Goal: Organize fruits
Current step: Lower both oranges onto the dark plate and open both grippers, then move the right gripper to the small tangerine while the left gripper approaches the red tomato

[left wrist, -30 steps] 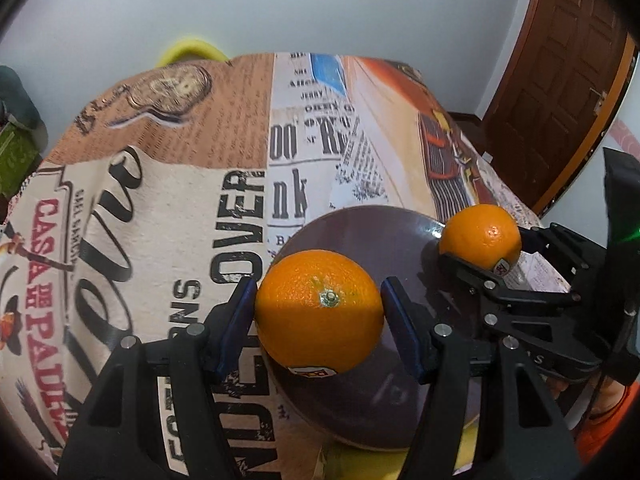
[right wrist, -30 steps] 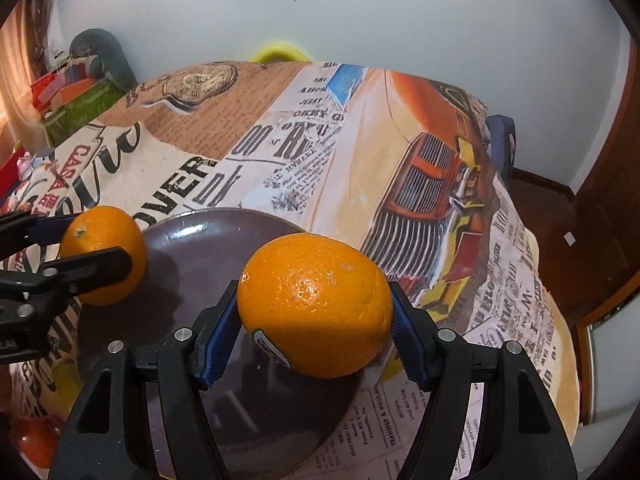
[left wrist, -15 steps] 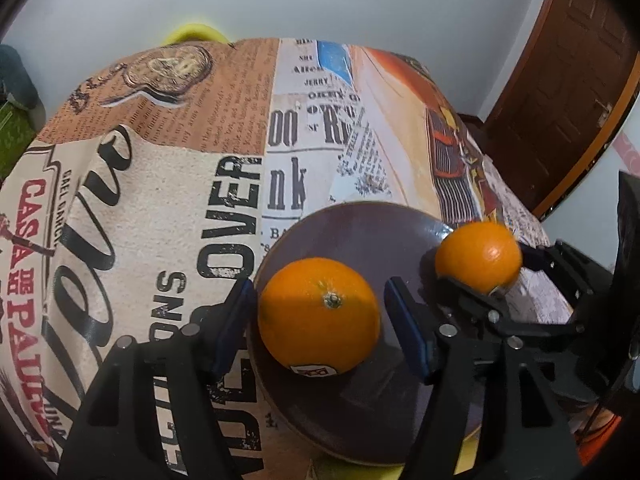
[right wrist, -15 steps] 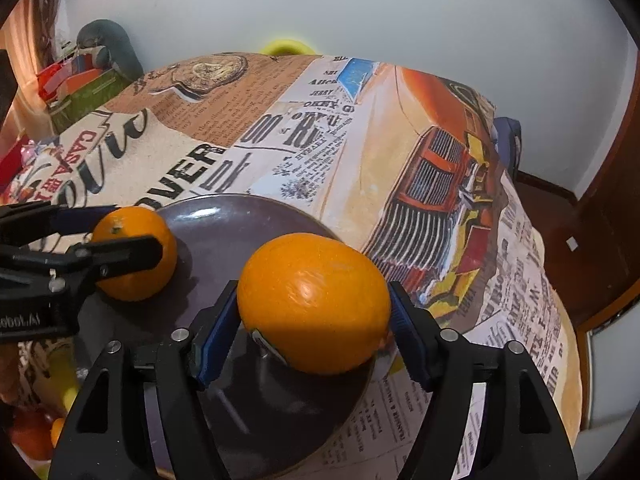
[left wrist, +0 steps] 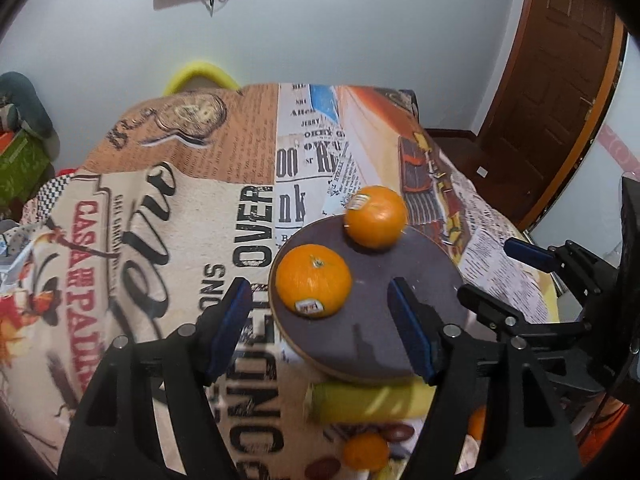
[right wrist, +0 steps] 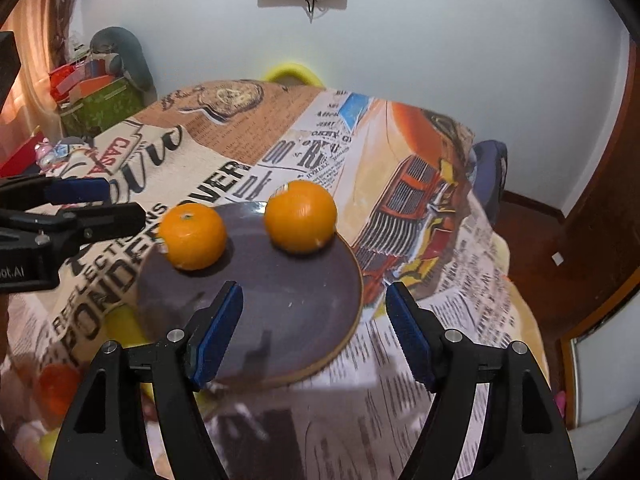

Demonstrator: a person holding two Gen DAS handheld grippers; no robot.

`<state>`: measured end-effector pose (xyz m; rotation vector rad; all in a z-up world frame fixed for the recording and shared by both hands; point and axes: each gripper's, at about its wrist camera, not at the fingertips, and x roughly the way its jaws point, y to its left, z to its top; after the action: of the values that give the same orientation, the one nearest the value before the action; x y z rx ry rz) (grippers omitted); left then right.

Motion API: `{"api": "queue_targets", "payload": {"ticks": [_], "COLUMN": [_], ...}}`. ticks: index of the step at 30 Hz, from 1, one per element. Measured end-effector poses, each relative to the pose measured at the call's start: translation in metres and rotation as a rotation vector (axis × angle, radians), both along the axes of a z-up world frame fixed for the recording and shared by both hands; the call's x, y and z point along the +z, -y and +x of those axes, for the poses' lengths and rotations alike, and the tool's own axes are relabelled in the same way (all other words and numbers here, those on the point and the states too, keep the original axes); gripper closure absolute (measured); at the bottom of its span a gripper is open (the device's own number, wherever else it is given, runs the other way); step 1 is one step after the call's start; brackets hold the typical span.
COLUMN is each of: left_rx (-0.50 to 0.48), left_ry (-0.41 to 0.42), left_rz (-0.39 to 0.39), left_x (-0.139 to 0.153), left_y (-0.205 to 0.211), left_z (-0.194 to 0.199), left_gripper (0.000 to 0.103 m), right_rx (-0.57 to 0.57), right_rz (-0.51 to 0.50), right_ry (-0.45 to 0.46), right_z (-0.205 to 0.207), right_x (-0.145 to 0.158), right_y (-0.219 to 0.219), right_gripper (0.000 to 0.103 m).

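Two oranges lie on a dark round plate (left wrist: 380, 320) on the printed tablecloth. The near orange (left wrist: 314, 280) shows a sticker and lies at the plate's left edge. The far orange (left wrist: 376, 216) rests at the back rim. My left gripper (left wrist: 318, 292) hovers open above and short of the near orange, with nothing between its blue pads. In the right wrist view my right gripper (right wrist: 315, 290) is open over the plate (right wrist: 280, 312), apart from both the left orange (right wrist: 192, 236) and the right orange (right wrist: 300, 216). Each gripper also shows in the other's view: the right gripper (left wrist: 492, 270) and the left gripper (right wrist: 120, 200).
A banana (left wrist: 368, 400) lies under the plate's near rim, with a small orange fruit (left wrist: 366, 450) and brown pieces below it. A red-orange fruit (right wrist: 56, 384) sits at the lower left. A yellow chair back (left wrist: 200, 74) stands behind the table, and a wooden door (left wrist: 560, 80) is to the right.
Both grippers opened off their oranges, which now rest on the plate. Both then drew back and upward, so the oranges and plate look smaller and farther away.
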<state>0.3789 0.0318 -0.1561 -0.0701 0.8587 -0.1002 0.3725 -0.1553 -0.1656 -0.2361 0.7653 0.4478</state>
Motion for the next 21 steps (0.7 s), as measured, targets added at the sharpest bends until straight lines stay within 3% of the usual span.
{"api": "queue_targets", "payload": {"ticks": [10, 21], "left_rx": [0.012, 0.036], "left_ry": [0.035, -0.027], "left_rz": [0.040, 0.034], "left_x": [0.026, 0.007], "left_y": [-0.005, -0.017], "left_z": [-0.063, -0.116], "left_gripper": [0.033, 0.032], "right_rx": [0.001, -0.009], "right_rz": [0.016, -0.019], "right_ry": [0.041, 0.002], "right_z": [-0.052, -0.093], "right_x": [0.027, 0.011], "right_y": [0.014, 0.026], "right_gripper": [0.028, 0.025]}}
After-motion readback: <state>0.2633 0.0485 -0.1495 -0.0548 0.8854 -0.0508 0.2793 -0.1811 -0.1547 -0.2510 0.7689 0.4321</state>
